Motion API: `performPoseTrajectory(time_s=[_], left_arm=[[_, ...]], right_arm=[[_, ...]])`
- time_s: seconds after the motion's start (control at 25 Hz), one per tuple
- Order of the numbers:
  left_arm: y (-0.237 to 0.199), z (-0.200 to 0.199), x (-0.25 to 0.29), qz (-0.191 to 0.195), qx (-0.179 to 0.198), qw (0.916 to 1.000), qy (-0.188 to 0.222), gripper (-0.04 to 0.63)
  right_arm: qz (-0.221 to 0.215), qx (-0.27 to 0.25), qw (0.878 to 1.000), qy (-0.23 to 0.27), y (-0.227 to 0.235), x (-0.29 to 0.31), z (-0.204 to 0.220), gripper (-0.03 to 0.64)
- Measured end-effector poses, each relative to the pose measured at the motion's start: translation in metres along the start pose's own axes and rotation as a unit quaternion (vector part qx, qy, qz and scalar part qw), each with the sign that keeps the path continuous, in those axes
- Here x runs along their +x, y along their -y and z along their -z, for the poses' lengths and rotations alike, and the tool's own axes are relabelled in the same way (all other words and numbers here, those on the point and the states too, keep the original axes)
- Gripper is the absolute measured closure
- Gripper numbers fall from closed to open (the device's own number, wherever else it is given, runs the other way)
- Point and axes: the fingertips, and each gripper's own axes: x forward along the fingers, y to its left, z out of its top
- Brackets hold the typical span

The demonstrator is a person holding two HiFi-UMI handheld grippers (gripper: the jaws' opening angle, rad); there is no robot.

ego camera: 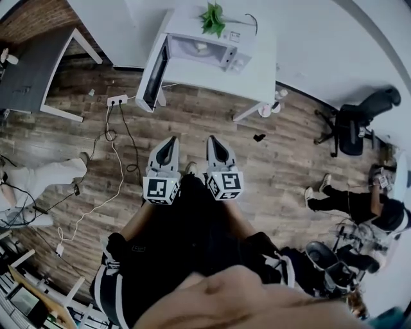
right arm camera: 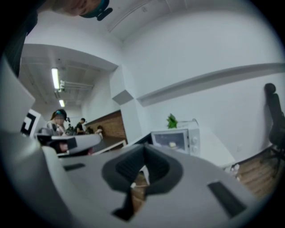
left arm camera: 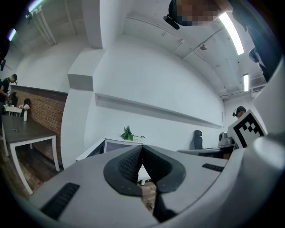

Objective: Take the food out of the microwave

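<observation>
A white microwave (ego camera: 205,48) stands on a white table (ego camera: 257,80), its door (ego camera: 154,74) swung open to the left. A small pale piece of food (ego camera: 202,46) lies inside. In the right gripper view the microwave (right arm camera: 176,139) and the food (right arm camera: 173,144) show ahead. The left gripper view has the microwave (left arm camera: 116,144) just above the jaws. My left gripper (ego camera: 170,141) and right gripper (ego camera: 212,139) hang side by side over the wood floor, well short of the table. Both point toward the microwave, shut and holding nothing.
A green plant (ego camera: 212,18) sits on the microwave. A power strip (ego camera: 117,99) and cables trail over the floor to the left. A dark table (ego camera: 29,71) stands far left, an office chair (ego camera: 359,122) at right. People (ego camera: 359,205) sit on both sides.
</observation>
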Motion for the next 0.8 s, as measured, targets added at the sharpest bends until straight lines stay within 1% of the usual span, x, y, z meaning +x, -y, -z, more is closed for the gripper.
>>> performPoseTrajectory(time_s=[0.12,0.24,0.32,0.6,0.72,0.8], left_arm=[[0.006,0.001,0.011,-0.007,0.008,0.9999,-0.006,0.563],[0.007,0.003,0.022,-0.021,0.000,0.9997,-0.011,0.565],[0.005,0.003,0.031,-0.026,0.004,0.9996,-0.010,0.564],[-0.004,-0.008,0.053,-0.029,0.010,0.9995,-0.008,0.564],[-0.011,-0.017,0.067,-0.026,0.014,0.9996,0.001,0.565],[-0.019,-0.019,0.077,-0.024,0.009,0.9997,0.003,0.563]], right_arm=[[-0.007,0.007,1.000,-0.007,0.016,0.006,-0.002,0.586],[-0.012,0.011,1.000,-0.010,0.028,0.015,-0.002,0.586],[-0.016,0.009,1.000,-0.011,0.034,0.025,-0.005,0.586],[-0.026,0.000,1.000,-0.011,0.041,0.052,-0.015,0.586],[-0.025,-0.004,1.000,-0.012,0.044,0.067,-0.018,0.586],[-0.024,-0.007,1.000,-0.012,0.045,0.079,-0.019,0.586]])
